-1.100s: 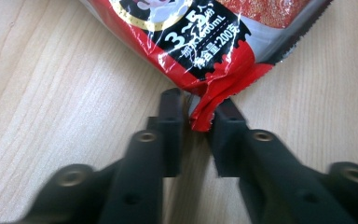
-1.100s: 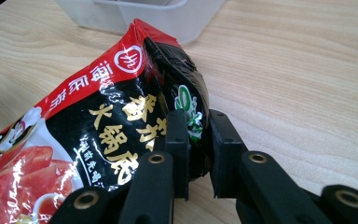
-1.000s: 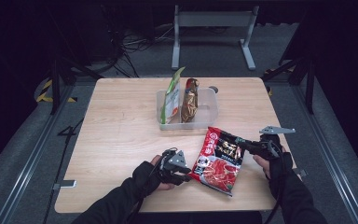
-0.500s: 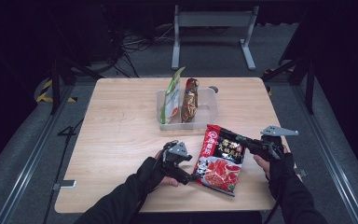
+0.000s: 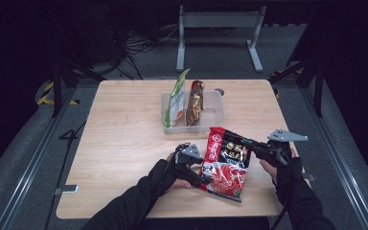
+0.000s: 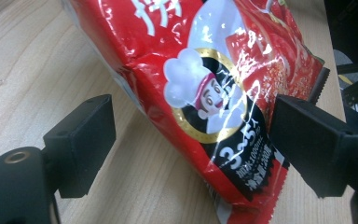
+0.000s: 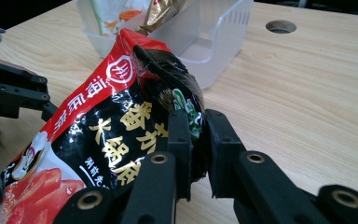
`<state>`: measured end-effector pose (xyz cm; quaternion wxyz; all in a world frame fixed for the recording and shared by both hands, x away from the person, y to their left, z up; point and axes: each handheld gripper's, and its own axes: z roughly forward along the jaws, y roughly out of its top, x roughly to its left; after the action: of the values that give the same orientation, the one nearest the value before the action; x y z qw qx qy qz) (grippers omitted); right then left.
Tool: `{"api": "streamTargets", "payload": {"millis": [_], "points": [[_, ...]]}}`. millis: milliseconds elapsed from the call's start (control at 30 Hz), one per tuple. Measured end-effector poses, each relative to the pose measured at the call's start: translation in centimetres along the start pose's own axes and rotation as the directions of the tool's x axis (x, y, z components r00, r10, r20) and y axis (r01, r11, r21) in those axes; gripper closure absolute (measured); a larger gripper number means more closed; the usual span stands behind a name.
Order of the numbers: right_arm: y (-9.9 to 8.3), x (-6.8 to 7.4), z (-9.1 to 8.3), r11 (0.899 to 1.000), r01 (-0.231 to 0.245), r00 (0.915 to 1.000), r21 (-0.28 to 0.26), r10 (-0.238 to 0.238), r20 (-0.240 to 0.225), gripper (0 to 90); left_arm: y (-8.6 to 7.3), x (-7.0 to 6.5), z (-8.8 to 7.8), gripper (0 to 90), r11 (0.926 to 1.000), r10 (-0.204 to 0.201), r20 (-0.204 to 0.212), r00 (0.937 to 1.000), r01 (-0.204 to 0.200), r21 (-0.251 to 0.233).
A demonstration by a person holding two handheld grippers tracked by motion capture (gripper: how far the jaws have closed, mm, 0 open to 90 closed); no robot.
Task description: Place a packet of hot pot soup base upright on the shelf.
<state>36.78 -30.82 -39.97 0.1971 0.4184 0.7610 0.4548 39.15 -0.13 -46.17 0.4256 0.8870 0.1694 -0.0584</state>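
A red and black snack bag (image 5: 225, 162) lies tilted near the table's front edge, its upper end raised. My right gripper (image 5: 245, 143) is shut on the bag's black top edge (image 7: 168, 79), with both jaws pinching the foil (image 7: 196, 135). My left gripper (image 5: 202, 178) is at the bag's lower left corner. Its jaws stand open on either side of the bag's bottom end (image 6: 205, 107), and whether they touch the foil I cannot tell.
A clear plastic bin (image 5: 216, 111) stands behind the bag, holding an upright green and white packet (image 5: 176, 100) and a brown and gold packet (image 5: 195, 101). The bin (image 7: 223, 32) is close to the bag's top. A small round hole (image 5: 219, 91) marks the table.
My left gripper has slid right, up to the bag's lower corner. The right gripper has lifted the bag's top end a little.
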Motion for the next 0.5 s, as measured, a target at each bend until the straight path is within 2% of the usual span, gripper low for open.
{"api": "streamTargets", "payload": {"millis": [233, 500], "points": [[0.3, 0.6, -0.1, 0.999, 0.026, 0.9997, -0.022, -0.026, -0.004, 81.5, -0.1, 0.0, 0.2, 16.0, 1.0, -0.002, 0.003, 1.0, 0.002, -0.005], [0.7, 1.2, -0.3, 0.997, 0.058, 0.9981, -0.047, -0.059, -0.016, 81.3, 0.5, 0.3, 0.3, 15.9, 0.9991, -0.014, 0.015, 0.9998, 0.014, -0.04]]}}
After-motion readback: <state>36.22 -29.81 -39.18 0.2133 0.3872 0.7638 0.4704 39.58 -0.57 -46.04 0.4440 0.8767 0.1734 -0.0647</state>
